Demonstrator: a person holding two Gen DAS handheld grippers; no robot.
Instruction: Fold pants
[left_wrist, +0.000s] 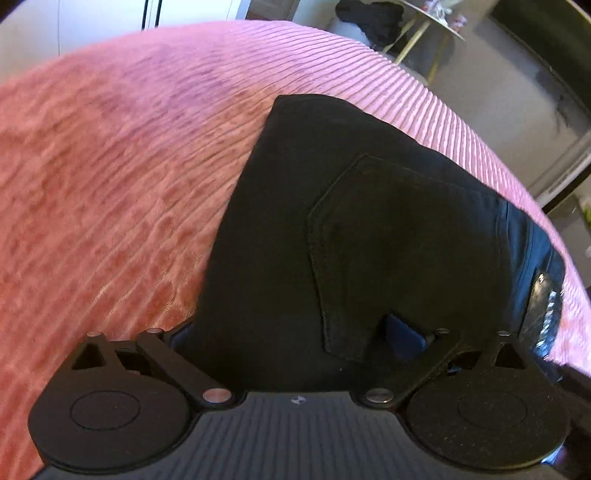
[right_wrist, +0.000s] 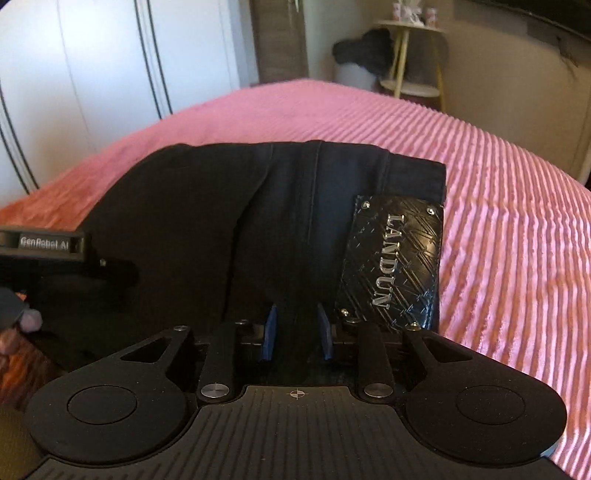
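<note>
Pants (right_wrist: 229, 221) look soft, heavyish denim (limp); right hand-held gripper (right_wrist: 295, 332) pinches the waistband, left hand-held gripper (left_wrist: 295, 332) state unclear.

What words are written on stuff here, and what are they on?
"LANDUN": raised silver letters on the shiny black embossed patch at the waistband of the black denim pants.
"GenRobot.AI": pale letters on the black body of the left gripper, seen from the right wrist.
The same patch in the left wrist view is too blurred to read.
</note>
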